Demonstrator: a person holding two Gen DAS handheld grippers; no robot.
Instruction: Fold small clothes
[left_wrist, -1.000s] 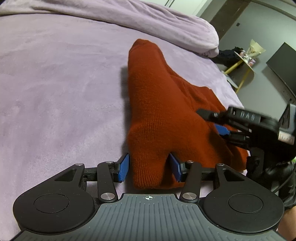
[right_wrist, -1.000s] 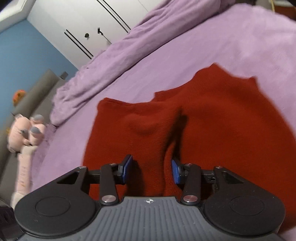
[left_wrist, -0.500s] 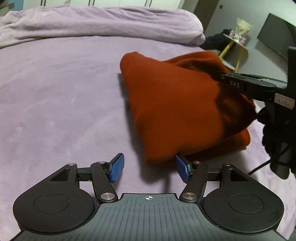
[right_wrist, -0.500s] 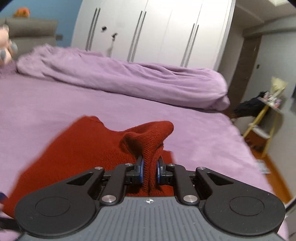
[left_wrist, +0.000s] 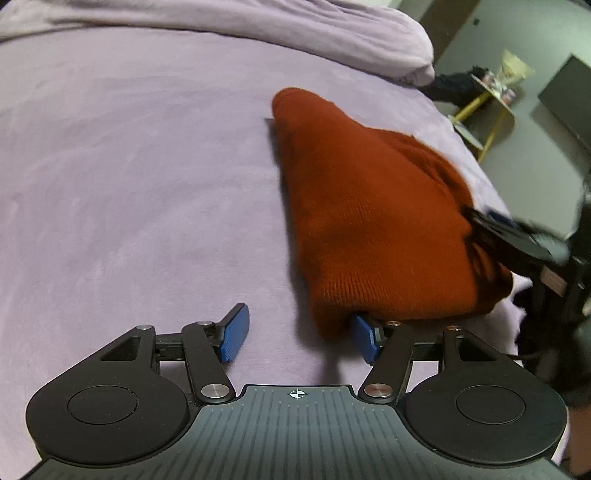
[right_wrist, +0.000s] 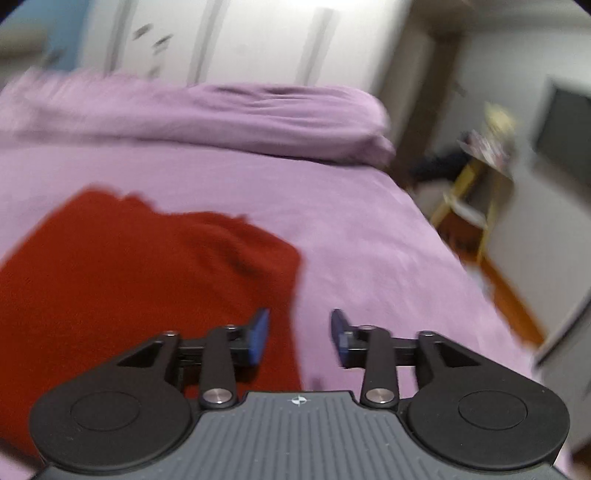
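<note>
A rust-red knitted garment (left_wrist: 373, 218) lies folded in a heap on the purple bed (left_wrist: 129, 166). My left gripper (left_wrist: 301, 338) is open at its near left corner; the cloth edge overlaps the right fingertip (left_wrist: 364, 341). My right gripper (right_wrist: 298, 338) is open and empty, with its left fingertip (right_wrist: 258, 334) over the garment's right edge (right_wrist: 147, 280). In the left wrist view the right gripper (left_wrist: 517, 240) shows blurred at the garment's right side.
A rolled purple duvet (left_wrist: 258, 33) lies along the far side of the bed. A yellow-legged side table (right_wrist: 480, 166) stands past the bed's right edge. White wardrobes (right_wrist: 240, 40) line the back wall.
My right gripper has opened and let go of the garment fold it held, and swung right. The raised fold has dropped flat. My left gripper has shifted left, staying open.
</note>
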